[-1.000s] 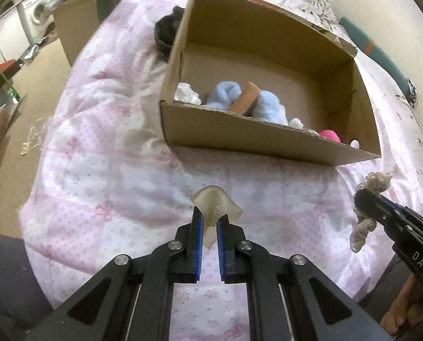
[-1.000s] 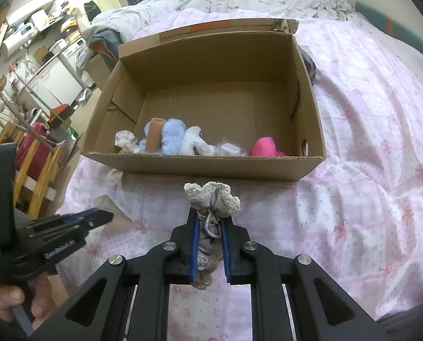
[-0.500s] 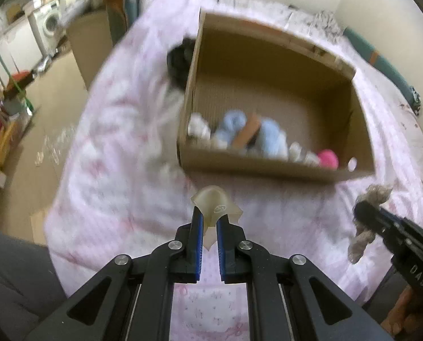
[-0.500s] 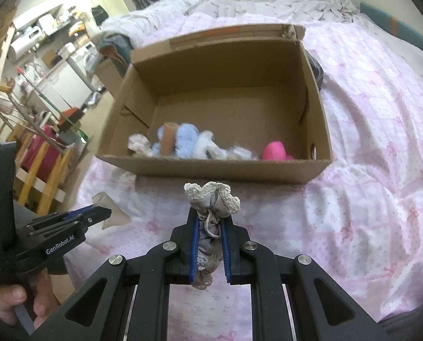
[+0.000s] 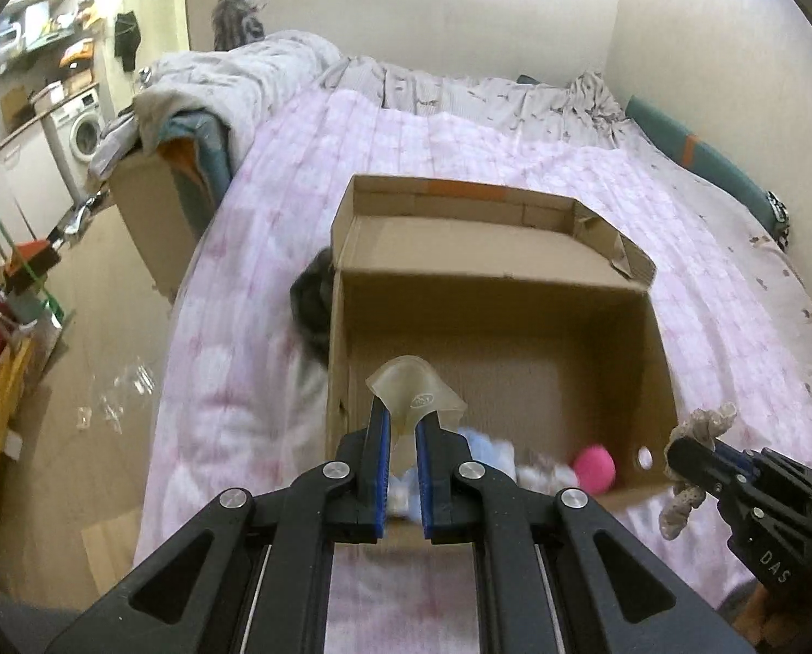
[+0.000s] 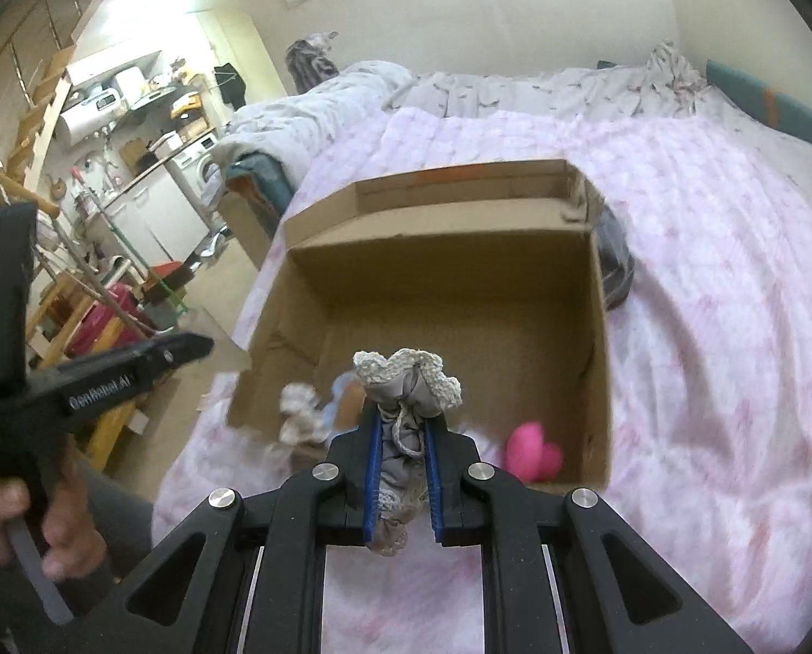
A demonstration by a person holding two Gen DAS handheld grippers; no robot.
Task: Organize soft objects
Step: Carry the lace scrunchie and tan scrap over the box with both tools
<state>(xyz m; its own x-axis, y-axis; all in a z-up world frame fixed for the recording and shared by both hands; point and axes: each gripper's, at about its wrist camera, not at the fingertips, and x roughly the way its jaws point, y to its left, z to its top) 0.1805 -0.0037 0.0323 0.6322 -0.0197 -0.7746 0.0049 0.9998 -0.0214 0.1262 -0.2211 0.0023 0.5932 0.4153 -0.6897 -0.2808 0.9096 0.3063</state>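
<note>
The left gripper [image 5: 402,425] pinches a see-through soft cup [image 5: 414,391]. The right gripper [image 6: 403,436] squeezes a grey lace-edged cloth pouch [image 6: 406,381]. Just past both tips sits the open cardboard box [image 6: 599,338], with a pink ball [image 5: 594,468] and fluffy blue things [image 5: 493,449] inside.

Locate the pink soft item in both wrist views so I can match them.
Left wrist: pink soft item lies inside the cardboard box, near right corner, low right of centre.
Right wrist: same item, near right corner, right of the gripper.
Shared landmark: the cardboard box.
</note>
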